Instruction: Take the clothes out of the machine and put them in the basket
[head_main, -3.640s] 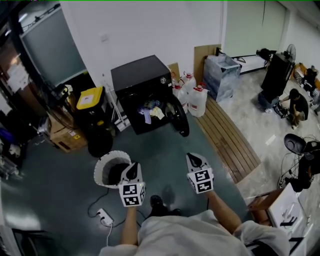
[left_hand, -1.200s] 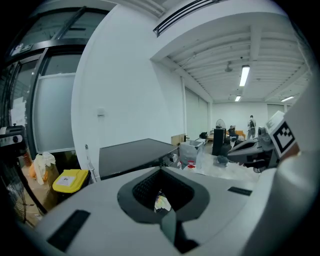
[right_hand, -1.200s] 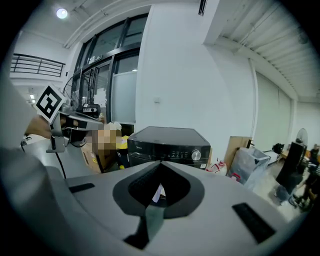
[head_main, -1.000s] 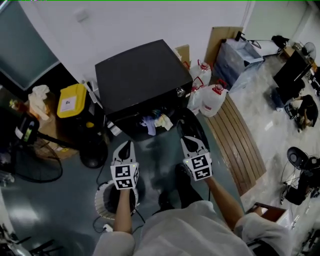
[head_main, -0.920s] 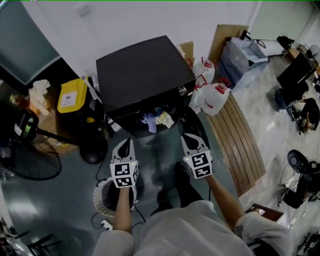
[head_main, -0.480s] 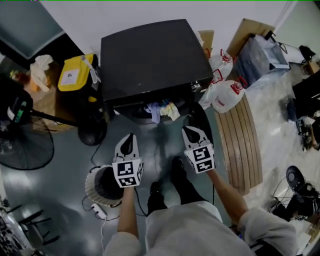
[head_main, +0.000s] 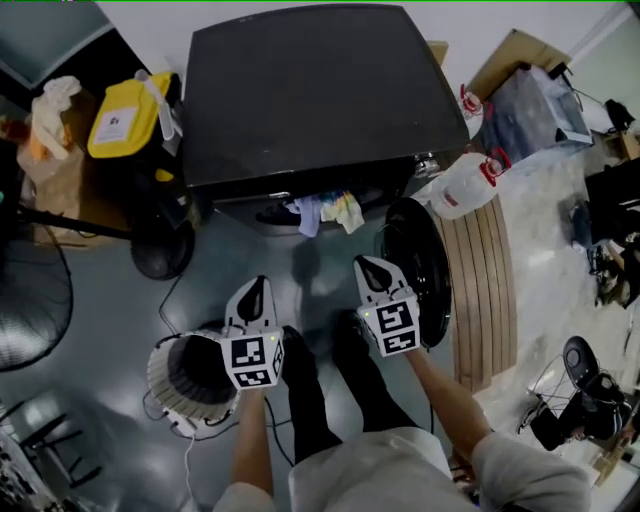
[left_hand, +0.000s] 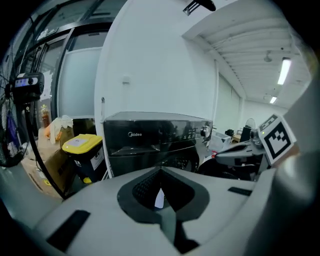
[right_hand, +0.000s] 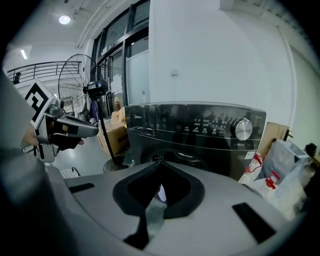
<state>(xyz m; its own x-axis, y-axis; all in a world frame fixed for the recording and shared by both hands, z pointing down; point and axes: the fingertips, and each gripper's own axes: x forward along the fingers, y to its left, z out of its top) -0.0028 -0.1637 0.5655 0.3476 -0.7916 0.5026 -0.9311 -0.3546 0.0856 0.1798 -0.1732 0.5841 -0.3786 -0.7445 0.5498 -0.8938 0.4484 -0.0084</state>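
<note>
Grey left gripper (head_main: 254, 288), right gripper (head_main: 369, 270) abreast, pointing at machine (head_main: 310, 90).

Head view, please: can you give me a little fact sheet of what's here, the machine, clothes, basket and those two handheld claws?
Machine: black front-loader against the wall
Door: open, swung to the right
Clothes: hanging out of the opening
Basket: white, on the floor, lower left of this view
Left gripper: jaws together, empty
Right gripper: jaws together, empty
</note>
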